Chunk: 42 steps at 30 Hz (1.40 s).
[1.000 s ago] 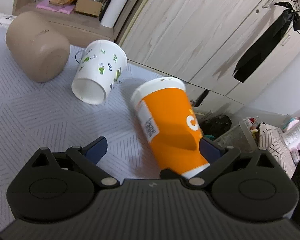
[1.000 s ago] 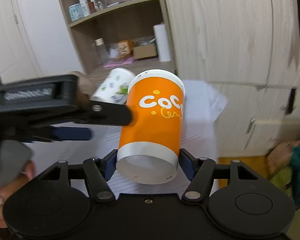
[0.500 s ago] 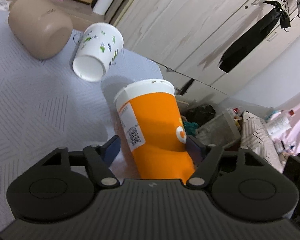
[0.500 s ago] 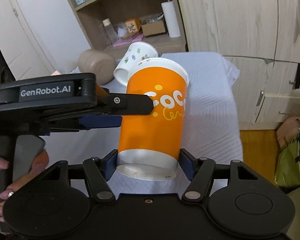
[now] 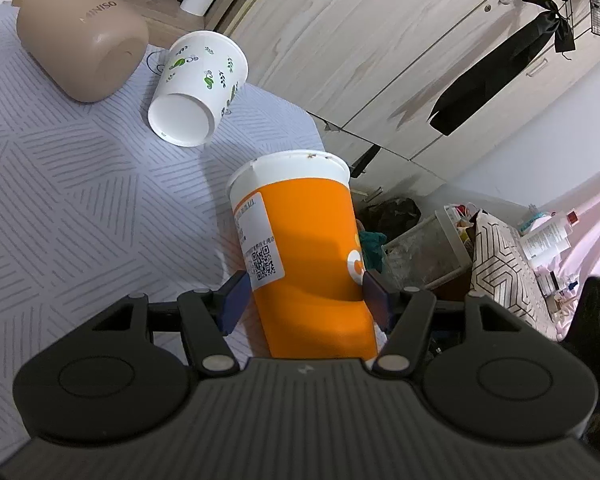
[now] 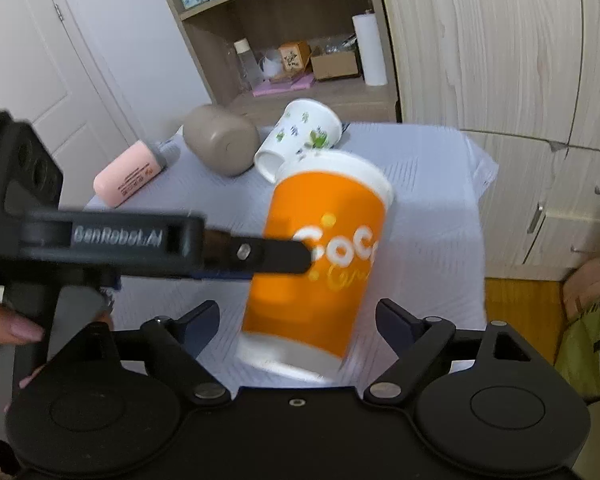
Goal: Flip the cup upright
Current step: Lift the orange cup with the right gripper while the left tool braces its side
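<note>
Handover is what changed: right gripper has spread its jaws and released the orange cup, now clenched mid-body by left gripper, centre frame above the worktop, rim up, tilted.

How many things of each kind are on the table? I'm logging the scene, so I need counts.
Paper cups: 2, the orange cup held in the left gripper and the white leaf-print cup on its side.
Beige Miniso container: 1.
Pink bottle: 1, lying down.
Total: 4.
</note>
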Available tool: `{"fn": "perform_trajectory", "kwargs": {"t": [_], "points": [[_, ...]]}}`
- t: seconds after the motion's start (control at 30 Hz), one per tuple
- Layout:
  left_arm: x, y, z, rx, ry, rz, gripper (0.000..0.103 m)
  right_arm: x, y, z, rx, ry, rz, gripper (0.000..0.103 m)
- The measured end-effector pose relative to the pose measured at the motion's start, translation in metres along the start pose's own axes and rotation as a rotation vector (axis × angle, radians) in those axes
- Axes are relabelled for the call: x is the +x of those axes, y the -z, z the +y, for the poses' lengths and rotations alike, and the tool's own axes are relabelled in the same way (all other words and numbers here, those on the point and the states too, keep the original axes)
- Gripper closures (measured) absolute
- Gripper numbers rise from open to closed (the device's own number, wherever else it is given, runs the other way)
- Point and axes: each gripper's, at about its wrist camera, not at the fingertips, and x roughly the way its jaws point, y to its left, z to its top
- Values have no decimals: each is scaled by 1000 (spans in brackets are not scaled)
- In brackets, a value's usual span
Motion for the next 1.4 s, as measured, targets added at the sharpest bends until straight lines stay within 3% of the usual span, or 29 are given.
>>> {"fn": "perform_trajectory", "kwargs": {"t": [0.23,0.3,0.67,0.97,1.4], "points": [[7,-6,3,-5,13,42,38,25,-17,-26,72,-104,88,15],[10,-8,4,-14,22,58,37,29,-17,-29,93,-135,96,23],[2,2,-8,66,28,48,36,20,-4,-23,112,-140,45,25],[-35,15,-14,139,20,-3,36,0,11,10,32,-136,-29,25],[-101,36,13,168,-34,-102,36,2,19,79,-127,-157,-76,25]]}}
